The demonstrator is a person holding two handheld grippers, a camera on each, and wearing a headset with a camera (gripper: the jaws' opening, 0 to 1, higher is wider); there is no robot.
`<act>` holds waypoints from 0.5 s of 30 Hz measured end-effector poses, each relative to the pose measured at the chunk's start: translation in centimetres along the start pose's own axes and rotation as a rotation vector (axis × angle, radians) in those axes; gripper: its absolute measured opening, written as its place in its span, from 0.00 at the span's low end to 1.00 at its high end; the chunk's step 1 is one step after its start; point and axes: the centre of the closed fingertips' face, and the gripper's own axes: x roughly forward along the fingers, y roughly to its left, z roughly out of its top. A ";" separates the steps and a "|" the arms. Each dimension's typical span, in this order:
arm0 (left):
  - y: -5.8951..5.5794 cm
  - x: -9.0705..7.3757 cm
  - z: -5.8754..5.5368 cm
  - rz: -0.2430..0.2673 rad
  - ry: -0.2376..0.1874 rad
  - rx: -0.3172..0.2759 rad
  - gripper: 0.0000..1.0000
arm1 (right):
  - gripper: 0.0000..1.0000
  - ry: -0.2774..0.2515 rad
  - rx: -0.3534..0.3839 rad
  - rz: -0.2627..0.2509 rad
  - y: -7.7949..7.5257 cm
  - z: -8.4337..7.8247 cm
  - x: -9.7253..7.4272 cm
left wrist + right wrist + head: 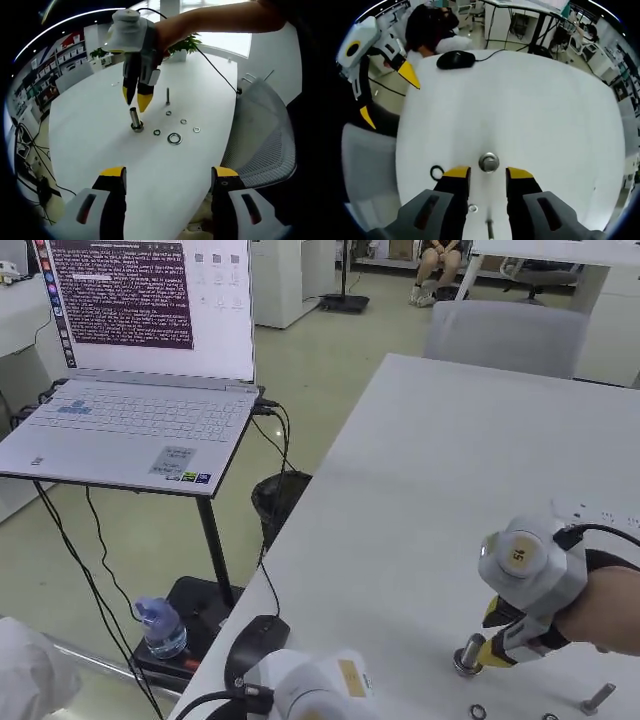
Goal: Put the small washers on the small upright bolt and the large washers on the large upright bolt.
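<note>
Left gripper view: left gripper (169, 172) and right gripper (135, 105) both gape, empty. Washers (170, 138) seem thin, stiff, slippery; pinch one across its rim.

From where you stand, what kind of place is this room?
Likely an office or lab workspace: a long white table, an open silver laptop with text on its screen, and a grey mesh office chair beside the table.

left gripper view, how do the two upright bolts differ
The large bolt is thick and stubby; the small bolt is a thin pin. The right gripper hangs with its tips just over the large bolt; the small bolt stands apart with nothing near its top. Both stand upright on the white table.
</note>
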 end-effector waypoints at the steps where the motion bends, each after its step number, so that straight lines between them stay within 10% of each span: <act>1: 0.0 0.0 0.0 0.000 -0.001 0.000 0.68 | 0.29 -0.004 -0.005 -0.001 0.1 0.1 -0.2; 15: 0.0 0.0 0.6 0.008 -0.013 0.004 0.70 | 0.32 -0.043 -0.012 0.018 3.2 -0.5 -1.4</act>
